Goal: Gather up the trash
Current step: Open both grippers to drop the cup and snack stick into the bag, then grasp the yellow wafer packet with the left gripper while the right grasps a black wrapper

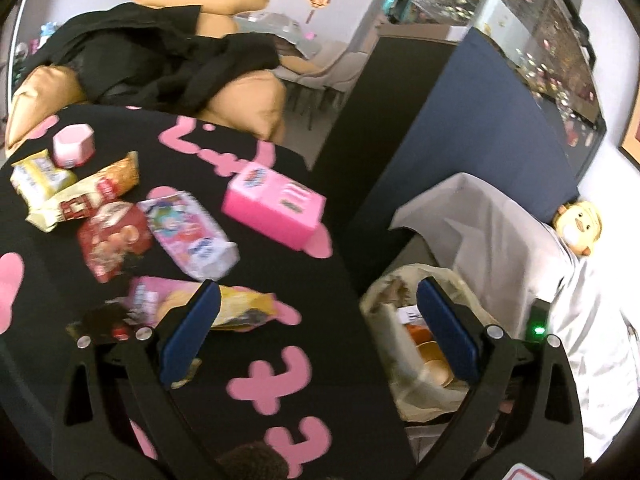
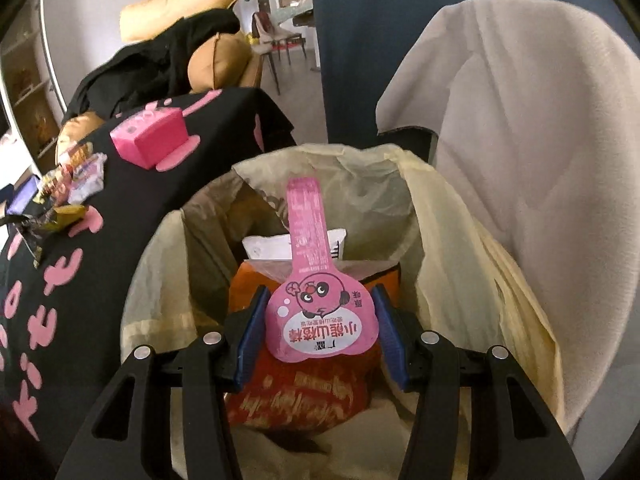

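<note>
My right gripper (image 2: 320,330) hangs over the trash bin lined with a yellowish bag (image 2: 460,216). A flat pink snack wrapper with a cartoon face (image 2: 312,296) sits between its blue pads; the jaws stand slightly wider than the wrapper, so the grip is unclear. Orange and red wrappers (image 2: 296,396) lie in the bin below. My left gripper (image 1: 316,328) is open and empty above the edge of the black table with pink letters (image 1: 260,384). Several snack wrappers (image 1: 120,232) and a pink box (image 1: 272,210) lie on that table. The bin also shows in the left wrist view (image 1: 404,360).
A white cloth (image 2: 532,128) drapes over a chair right of the bin. A blue partition (image 1: 472,128) stands behind. An orange sofa with black clothes (image 1: 168,60) is beyond the table. A small pink jar (image 1: 74,146) sits at the table's far left.
</note>
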Tool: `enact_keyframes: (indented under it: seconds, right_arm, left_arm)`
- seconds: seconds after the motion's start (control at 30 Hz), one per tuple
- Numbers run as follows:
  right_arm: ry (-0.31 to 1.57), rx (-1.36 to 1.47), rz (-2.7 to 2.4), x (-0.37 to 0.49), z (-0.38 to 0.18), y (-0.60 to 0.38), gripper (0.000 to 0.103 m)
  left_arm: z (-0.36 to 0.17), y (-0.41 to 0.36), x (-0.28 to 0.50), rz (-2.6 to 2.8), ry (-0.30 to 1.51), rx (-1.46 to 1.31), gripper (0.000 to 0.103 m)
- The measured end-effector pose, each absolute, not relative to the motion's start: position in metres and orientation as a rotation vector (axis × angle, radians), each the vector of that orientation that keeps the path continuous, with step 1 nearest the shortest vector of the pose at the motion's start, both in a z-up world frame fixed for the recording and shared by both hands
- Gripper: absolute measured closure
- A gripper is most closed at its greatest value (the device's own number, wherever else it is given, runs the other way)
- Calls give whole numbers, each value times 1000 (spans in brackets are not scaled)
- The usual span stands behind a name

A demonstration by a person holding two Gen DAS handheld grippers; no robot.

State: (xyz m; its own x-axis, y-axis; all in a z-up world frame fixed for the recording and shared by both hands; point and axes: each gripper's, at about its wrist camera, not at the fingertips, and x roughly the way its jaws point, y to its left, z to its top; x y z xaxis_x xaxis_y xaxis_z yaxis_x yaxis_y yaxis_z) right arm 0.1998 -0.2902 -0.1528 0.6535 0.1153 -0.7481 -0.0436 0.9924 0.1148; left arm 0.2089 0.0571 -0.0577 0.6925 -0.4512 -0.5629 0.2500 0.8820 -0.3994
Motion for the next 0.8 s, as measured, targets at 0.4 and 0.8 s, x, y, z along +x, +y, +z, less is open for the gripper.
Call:
enact_keyframes:
  seconds: [0.4,0.8]
  right_arm:
    - [767,104,196,172,-103,-260,34]
    - [682,65,393,179,-70,-185,29]
  left_arm:
    - [-58,135,200,-240,626,-374,9]
    - [-67,241,171,-2,574,-415,9]
